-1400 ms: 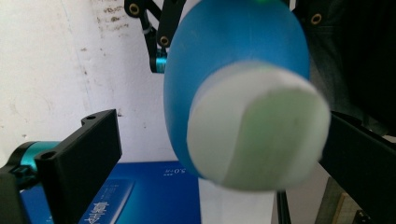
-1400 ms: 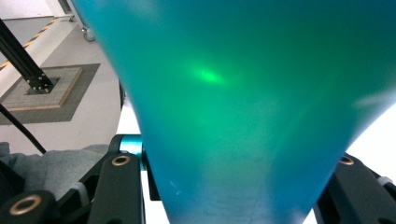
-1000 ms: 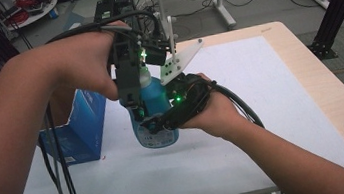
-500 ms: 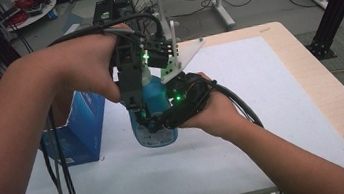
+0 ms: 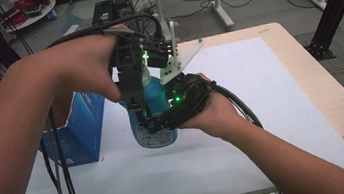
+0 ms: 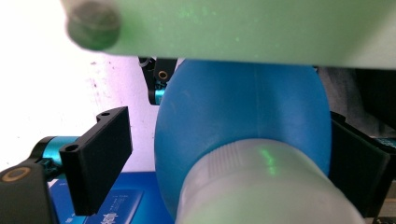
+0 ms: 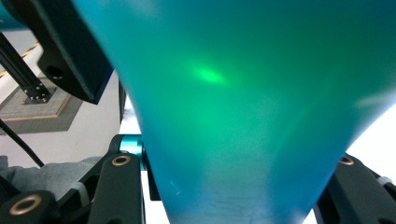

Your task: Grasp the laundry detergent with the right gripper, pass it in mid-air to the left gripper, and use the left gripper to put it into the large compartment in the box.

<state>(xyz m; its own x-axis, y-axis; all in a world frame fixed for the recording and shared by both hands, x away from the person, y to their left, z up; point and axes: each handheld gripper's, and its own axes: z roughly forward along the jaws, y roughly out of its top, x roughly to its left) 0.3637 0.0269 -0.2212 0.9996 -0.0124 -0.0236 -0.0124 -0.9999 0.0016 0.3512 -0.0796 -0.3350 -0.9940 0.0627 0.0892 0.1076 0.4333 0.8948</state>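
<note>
A blue translucent bottle point(image 5: 160, 136) with a white cap point(image 6: 261, 186) stands upright near the table's middle. My right gripper point(image 5: 155, 115) comes in from the right and is shut on the bottle's body. In the right gripper view the bottle point(image 7: 243, 93) sits between that gripper's point(image 7: 233, 70) jaws. My left gripper point(image 5: 141, 88) reaches down over the bottle's top. Seen from the left gripper view, this gripper point(image 6: 229, 168) is open, one jaw standing clear of the cap and the other close beside the bottle point(image 6: 243, 107).
A blue carton point(image 5: 81, 134) stands just left of the bottle on the white table mat point(image 5: 270, 94). Black cables hang from the left forearm at the near left. A wooden table edge runs along the right, with stands and cables on the floor beyond.
Hardly anything has moved. The left gripper has shifted slightly over the bottle's top, and the right gripper keeps its hold on the bottle.
</note>
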